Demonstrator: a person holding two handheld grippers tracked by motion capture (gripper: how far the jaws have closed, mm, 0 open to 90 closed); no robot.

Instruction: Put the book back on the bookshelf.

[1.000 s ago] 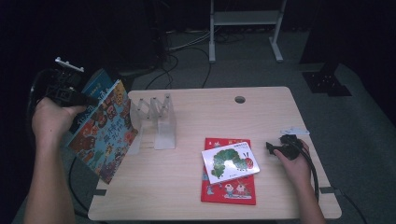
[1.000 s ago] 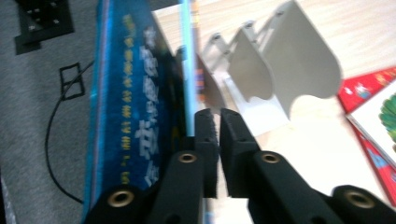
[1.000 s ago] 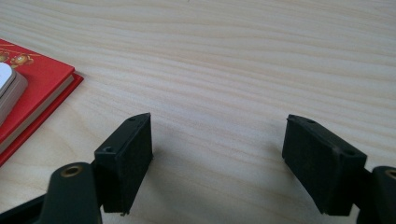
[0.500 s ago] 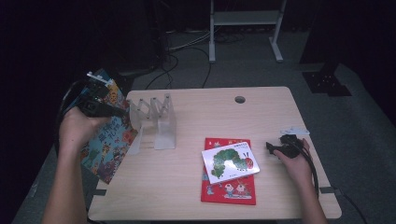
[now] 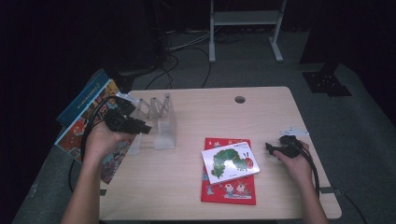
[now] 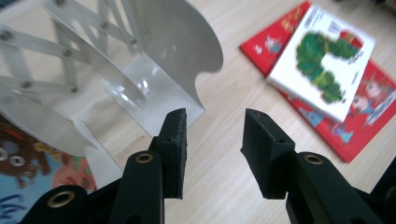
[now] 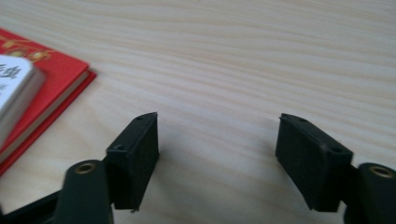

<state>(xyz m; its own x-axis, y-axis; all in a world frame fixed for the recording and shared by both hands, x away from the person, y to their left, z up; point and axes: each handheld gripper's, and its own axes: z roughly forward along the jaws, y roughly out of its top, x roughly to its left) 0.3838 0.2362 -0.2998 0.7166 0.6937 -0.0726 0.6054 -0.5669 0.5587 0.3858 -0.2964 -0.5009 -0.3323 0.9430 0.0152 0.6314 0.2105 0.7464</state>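
- Now propped at the left of the high view: picture book [image 5: 74,135], tilted against the outer end of the clear rack [image 5: 163,123] and hanging past the table [image 5: 210,112] edge; cannot tell whether seated in a slot.
- Just above it, left gripper [image 5: 145,129], jaws just been opening and now spread with nothing between, probably to leave that book resting on the rack.
- Lower right of centre: caterpillar book [image 5: 229,161] lying flat on top of a red book [image 5: 229,191], likely next for the rack.
- Right of that pile: right gripper [image 5: 269,147], low over bare wood, jaws just been closing yet apart and empty, seemingly waiting within reach of the pile.
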